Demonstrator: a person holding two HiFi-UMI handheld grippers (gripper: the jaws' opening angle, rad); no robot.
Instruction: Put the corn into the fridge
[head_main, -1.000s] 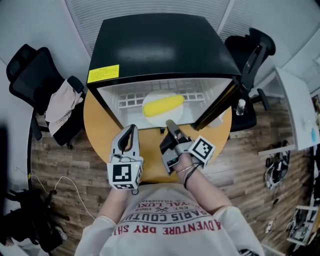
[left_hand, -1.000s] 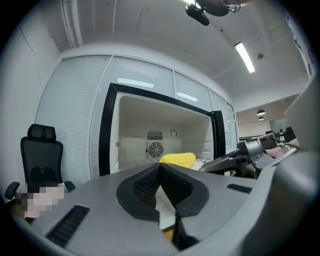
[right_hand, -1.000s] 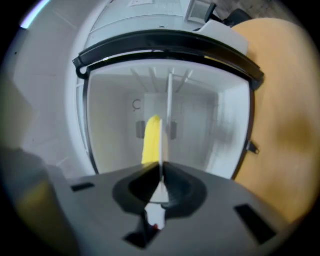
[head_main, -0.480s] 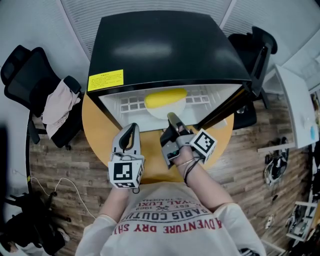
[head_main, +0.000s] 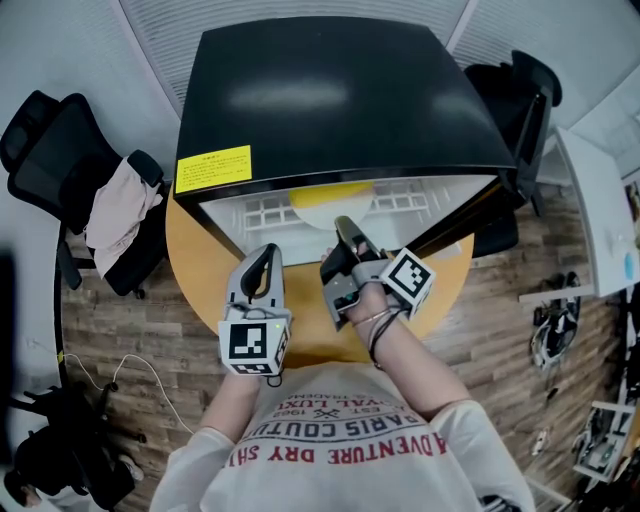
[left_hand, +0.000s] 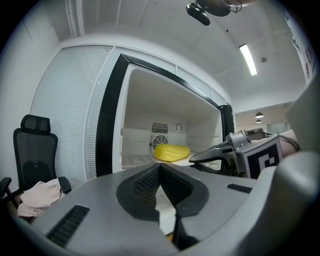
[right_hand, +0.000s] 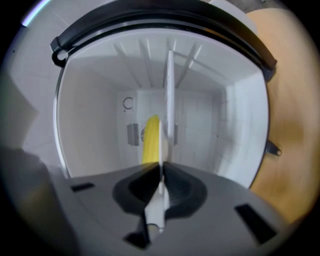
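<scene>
Find the corn (head_main: 335, 192) lying on its side on a white plate (head_main: 328, 216), just inside the fridge (head_main: 340, 90) mouth, above the white shelf (head_main: 262, 212). Judge it light, stiff and rounded, so apt to roll if tipped. No need to grip the cob itself; better to carry by the plate rim. Keep that plate level, and treat it as thin, hard, probably breakable and slick under the pads. See the right gripper (head_main: 342, 230) just in front of the fridge, with 2 jaws clamped on the plate's near rim. See the left gripper (head_main: 262, 256) also in front of the fridge, jaws pressed together on nothing. Count 1 cob on the plate and nothing else visible in the fridge. Note the door (head_main: 452, 232) swung open at the fridge's right.
</scene>
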